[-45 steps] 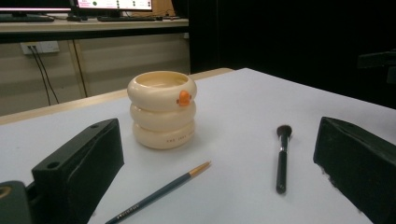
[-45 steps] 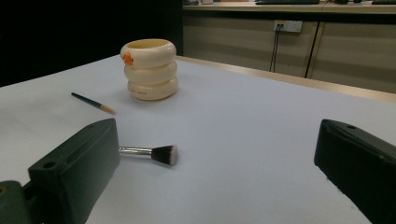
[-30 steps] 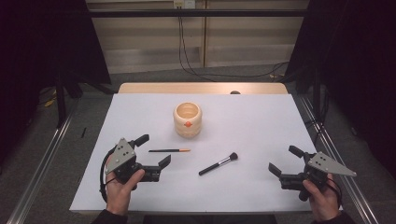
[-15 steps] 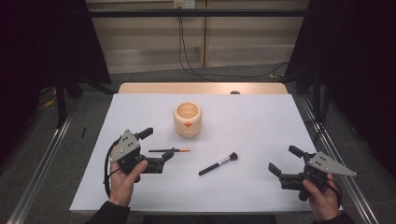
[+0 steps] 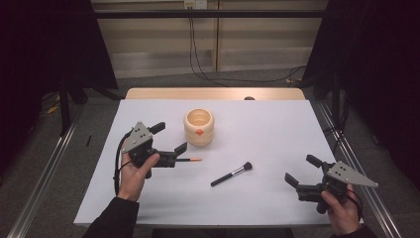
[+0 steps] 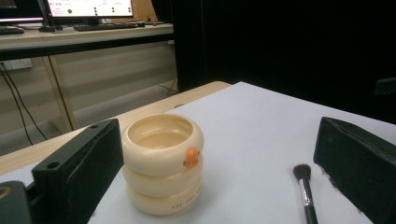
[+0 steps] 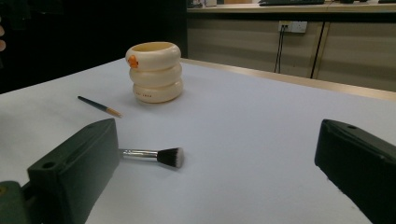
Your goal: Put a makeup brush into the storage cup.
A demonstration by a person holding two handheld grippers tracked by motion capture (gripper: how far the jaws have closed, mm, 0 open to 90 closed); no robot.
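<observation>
Now my left tongs (image 5: 168, 140) have moved forward over the last second: before, they were low near my body, and now they stand just over the thin pencil-like brush with the orange tip (image 5: 189, 159), with the jaws spread wide. One jaw is toward the cream cup (image 5: 199, 127) and the other is right at the dark end of that thin brush; from the high view I cannot tell if it already touches it. In the left gripper view the two black jaws stand far apart, the cup with its small orange duck beak (image 6: 191, 157) sits between them (a little to the left), and the head of the thicker makeup brush (image 6: 304, 186) lies beside the right jaw.

My right tongs (image 5: 303, 174) did not move at all in this time. They rest near my edge of the white surface (image 5: 277, 124), also spread, holding nothing. In the right gripper view the makeup brush lies close in front of them, the thin brush is farther, and the cup stands behind it.

So I judge that the work now begins with the left hand: it goes for the thin brush, which lies flat near the cup, probably to put it inside. Nothing is gripped yet, and both brushes are on the surface, not in the cup.
</observation>
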